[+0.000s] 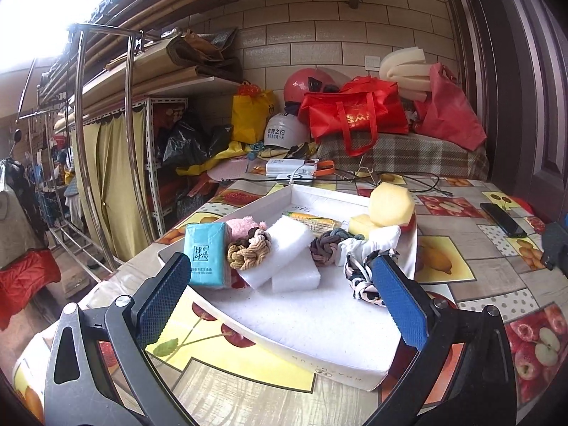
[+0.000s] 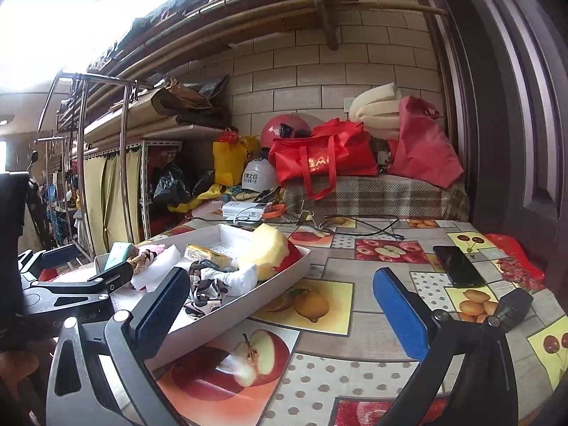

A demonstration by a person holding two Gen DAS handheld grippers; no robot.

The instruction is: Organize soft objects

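Two grippers hang over a table covered in a fruit-print cloth, and both stand spread with nothing between their blue pads. The left gripper sits low over the near end of a shallow white tray, its fingers straddling the soft things gathered there. Inside the tray, a teal tissue pack stands at the left, touching a tan braided hair tie with a pink fluffy item behind it. Two white foam blocks lie stacked in the middle, a grey knotted tie just beside them, and a white cloth rests against a black-and-white patterned scrunchie close to the right-hand finger. Toward the far end lie a yellow sponge, tilted up on edge, and a yellow packet. The right gripper hovers over bare cloth just right of the tray, well apart from a black phone lying farther right.
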